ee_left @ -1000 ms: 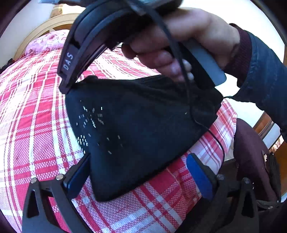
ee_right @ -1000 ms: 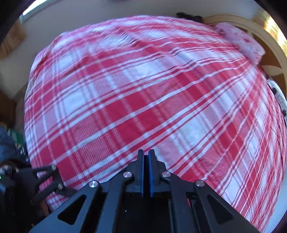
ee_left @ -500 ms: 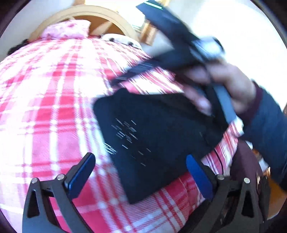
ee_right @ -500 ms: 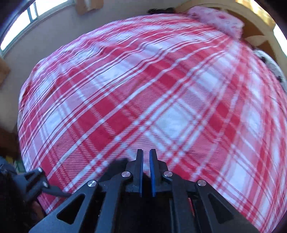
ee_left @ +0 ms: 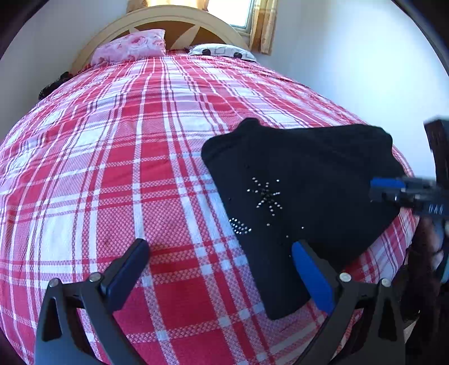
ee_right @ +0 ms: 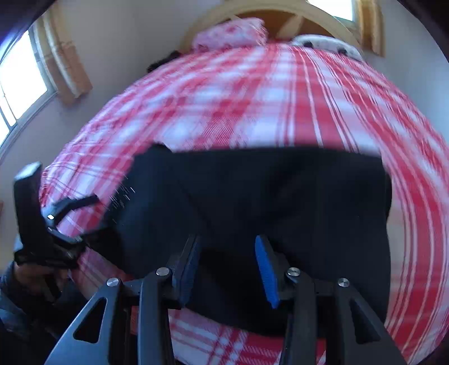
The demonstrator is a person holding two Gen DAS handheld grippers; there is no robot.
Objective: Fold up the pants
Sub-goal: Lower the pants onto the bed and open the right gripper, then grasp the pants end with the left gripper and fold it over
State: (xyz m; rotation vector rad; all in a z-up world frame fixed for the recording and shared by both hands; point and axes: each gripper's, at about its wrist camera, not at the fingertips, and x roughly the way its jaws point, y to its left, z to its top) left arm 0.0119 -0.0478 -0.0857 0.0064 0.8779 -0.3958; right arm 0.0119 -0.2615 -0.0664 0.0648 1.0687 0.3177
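Observation:
The black pants, folded into a compact block with a sparkly star pattern, lie flat on the red plaid bed near its right front corner. My left gripper is open and empty, hovering just in front of the pants' near left edge. My right gripper is open and empty above the pants, and it also shows at the right edge of the left wrist view. The left gripper also shows at the left of the right wrist view.
A wooden headboard with a pink pillow and a white pillow stands at the far end of the bed. White walls flank the bed. A window is on the left wall. The bed edge drops off at right.
My right gripper has opened and let go of the pants, which now lie flat on the bed. It has pulled back to the right. My left gripper has drawn back with a wider view.

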